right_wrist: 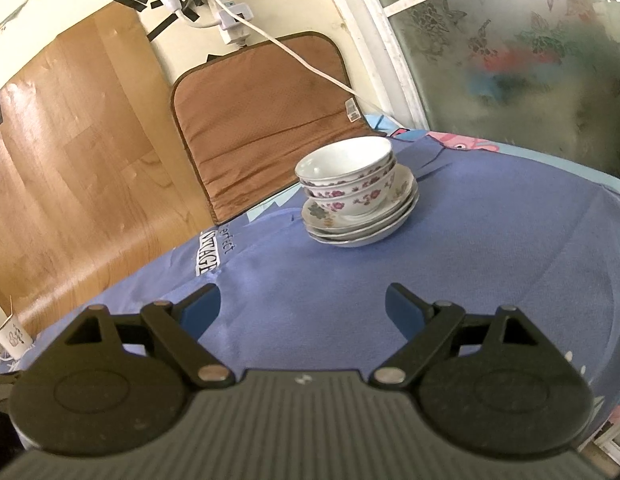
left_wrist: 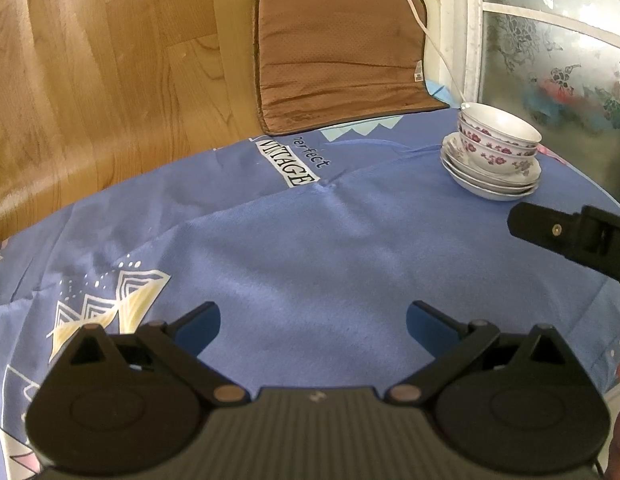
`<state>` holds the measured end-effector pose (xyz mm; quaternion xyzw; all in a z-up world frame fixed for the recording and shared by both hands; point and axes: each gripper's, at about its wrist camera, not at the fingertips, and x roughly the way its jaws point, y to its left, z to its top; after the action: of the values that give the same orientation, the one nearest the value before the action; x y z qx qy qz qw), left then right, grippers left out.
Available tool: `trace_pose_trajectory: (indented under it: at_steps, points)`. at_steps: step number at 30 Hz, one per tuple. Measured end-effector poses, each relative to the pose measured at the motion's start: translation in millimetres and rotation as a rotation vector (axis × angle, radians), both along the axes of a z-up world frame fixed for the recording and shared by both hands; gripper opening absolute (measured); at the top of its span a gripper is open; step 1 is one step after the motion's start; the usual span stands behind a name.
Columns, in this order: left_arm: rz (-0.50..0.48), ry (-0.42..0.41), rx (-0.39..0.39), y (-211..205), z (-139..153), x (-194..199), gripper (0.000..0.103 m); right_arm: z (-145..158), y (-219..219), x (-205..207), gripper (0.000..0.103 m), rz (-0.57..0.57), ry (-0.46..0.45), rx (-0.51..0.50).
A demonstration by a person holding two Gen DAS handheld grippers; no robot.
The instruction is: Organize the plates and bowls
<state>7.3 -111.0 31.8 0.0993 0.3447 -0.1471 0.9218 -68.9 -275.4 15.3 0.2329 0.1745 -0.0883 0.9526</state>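
Observation:
A pile of white floral bowls (left_wrist: 497, 140) (right_wrist: 347, 178) rests on a stack of white plates (left_wrist: 491, 184) (right_wrist: 361, 224) at the far side of a table under a blue cloth (left_wrist: 310, 240) (right_wrist: 469, 260). My left gripper (left_wrist: 313, 330) is open over bare cloth, well short and left of the stack, with nothing between its blue pads. My right gripper (right_wrist: 303, 312) is also open and holds nothing, with the stack straight ahead of it. In the left wrist view, one black finger of the right gripper (left_wrist: 549, 232) pokes in from the right, just below the plates.
A brown padded cushion (left_wrist: 341, 52) (right_wrist: 262, 120) leans against the wall behind the table. A white cable (right_wrist: 294, 56) runs from a power strip (right_wrist: 230, 16) down to it. A frosted floral window (left_wrist: 557, 48) is at right, wood panelling at left. A white mug (right_wrist: 12, 338) stands at far left.

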Motion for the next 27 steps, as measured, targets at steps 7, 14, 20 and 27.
trace_pose_trajectory:
  at_steps: [7, 14, 20, 27]
  points:
    - [0.005, 0.002, -0.013, 4, 0, 1, 0.103, 0, 4, 1, 0.092, 0.004, 0.006, -0.008]
    - [0.007, 0.006, -0.023, 7, -1, 1, 0.103, 0, 6, 2, 0.092, 0.006, 0.012, -0.017]
    - [0.011, 0.014, -0.031, 8, -3, 3, 0.103, 0, 8, 4, 0.092, 0.011, 0.017, -0.024]
    - [0.01, 0.018, -0.037, 11, -3, 3, 0.103, 0, 10, 6, 0.092, 0.009, 0.025, -0.027]
